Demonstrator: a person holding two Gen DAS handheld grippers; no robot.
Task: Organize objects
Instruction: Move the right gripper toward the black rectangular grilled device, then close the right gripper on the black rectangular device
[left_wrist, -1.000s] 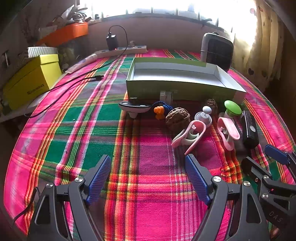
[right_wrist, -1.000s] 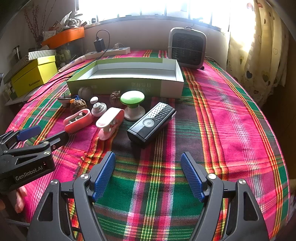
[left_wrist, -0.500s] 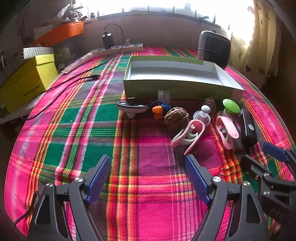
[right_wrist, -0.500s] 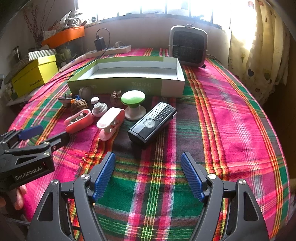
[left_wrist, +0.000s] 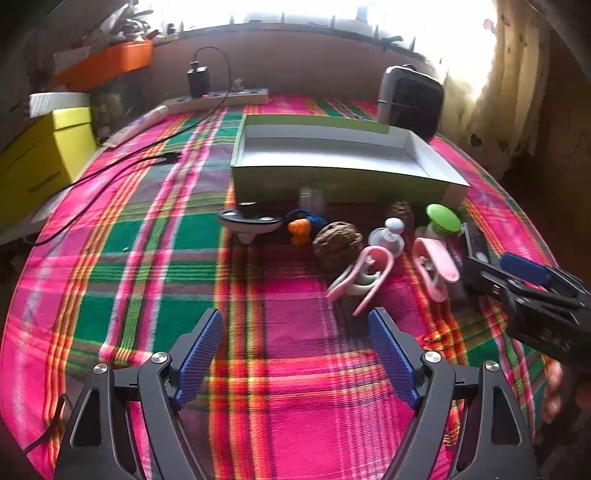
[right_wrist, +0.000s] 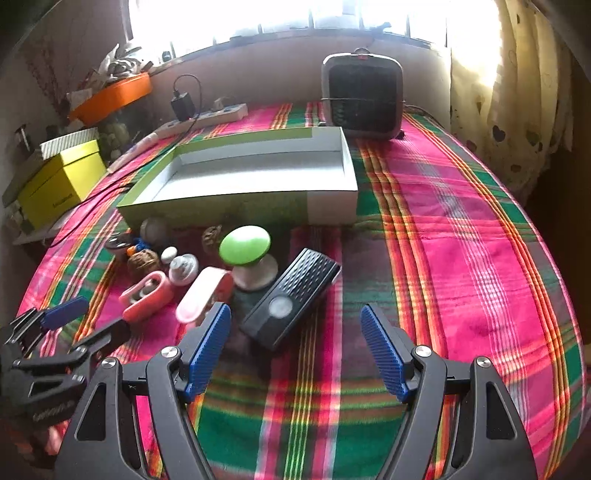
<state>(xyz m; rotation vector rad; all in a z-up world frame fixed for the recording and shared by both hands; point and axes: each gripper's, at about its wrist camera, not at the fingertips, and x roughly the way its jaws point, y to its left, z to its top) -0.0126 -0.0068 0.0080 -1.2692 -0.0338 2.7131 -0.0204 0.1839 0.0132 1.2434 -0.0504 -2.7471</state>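
Observation:
A shallow green-and-white box (left_wrist: 343, 177) (right_wrist: 243, 206) lies open on the plaid cloth. In front of it sits a row of small items: a black spinner (left_wrist: 251, 223), an orange-and-blue toy (left_wrist: 301, 229), a walnut (left_wrist: 338, 243) (right_wrist: 144, 260), two pink clips (left_wrist: 364, 275) (right_wrist: 147, 297), a green-topped knob (left_wrist: 443, 218) (right_wrist: 245, 245) and a black remote (right_wrist: 291, 297). My left gripper (left_wrist: 295, 358) is open just short of the pink clip. My right gripper (right_wrist: 295, 352) is open, its fingers flanking the near end of the remote.
A small heater (right_wrist: 364, 98) stands behind the box. A power strip (left_wrist: 218, 99) with a charger and black cable (left_wrist: 110, 166) runs along the back left. A yellow box (left_wrist: 40, 158) and an orange tray (right_wrist: 112, 98) sit at the left. Bare cloth lies to the right.
Both grippers have moved forward toward the row of items. The right gripper has come up to the remote and now shows further in at the left wrist view's right edge.

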